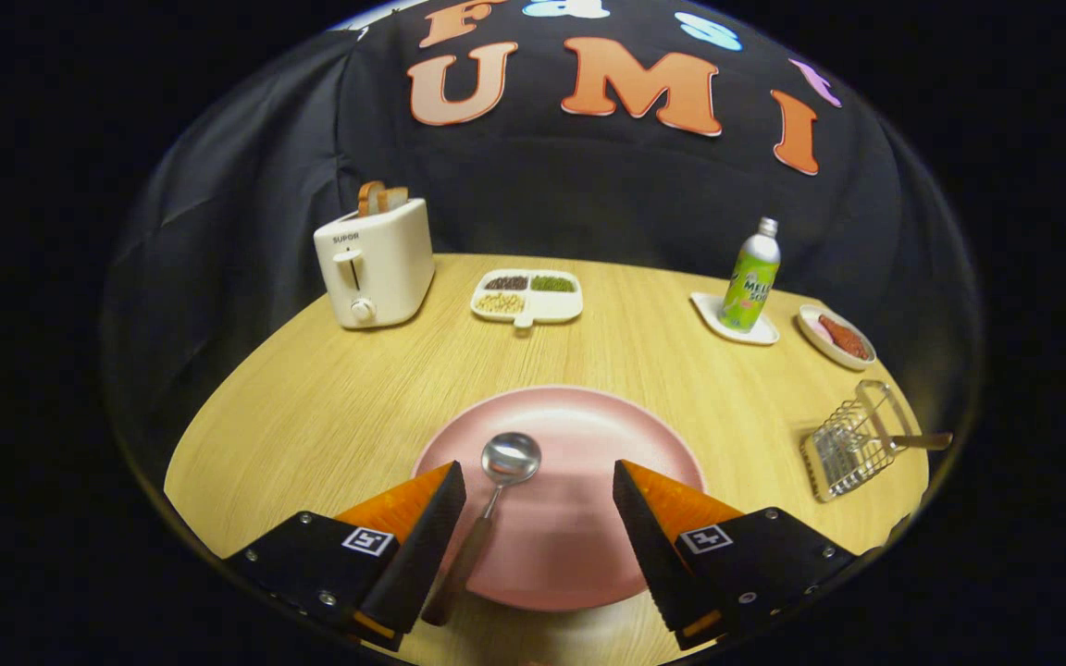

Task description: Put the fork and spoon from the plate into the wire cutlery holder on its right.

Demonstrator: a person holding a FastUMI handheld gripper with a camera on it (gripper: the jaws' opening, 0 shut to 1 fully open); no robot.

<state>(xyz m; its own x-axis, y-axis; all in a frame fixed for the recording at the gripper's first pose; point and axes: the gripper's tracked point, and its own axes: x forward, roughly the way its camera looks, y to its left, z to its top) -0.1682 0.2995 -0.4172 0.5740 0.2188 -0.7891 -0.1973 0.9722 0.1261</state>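
A pink plate [588, 435] lies on the round wooden table, just ahead of and between my fingers. On it rests a spoon [507, 460] with a shiny bowl and a brown handle that runs back past the plate's near rim, close to the left finger. My gripper [539, 486] hovers open over the near part of the plate, holding nothing. To the right of the plate stands the wire cutlery holder [843, 444], and a brown utensil handle [922, 441] pokes out of it to the right; I cannot tell for certain that it is the fork.
At the back stand a white toaster [374, 264] with bread slices, a white divided dish [526, 296] of beans, a green bottle [751, 276] on a white coaster, and a small dish [836, 337] of food. Bare wood lies between plate and holder.
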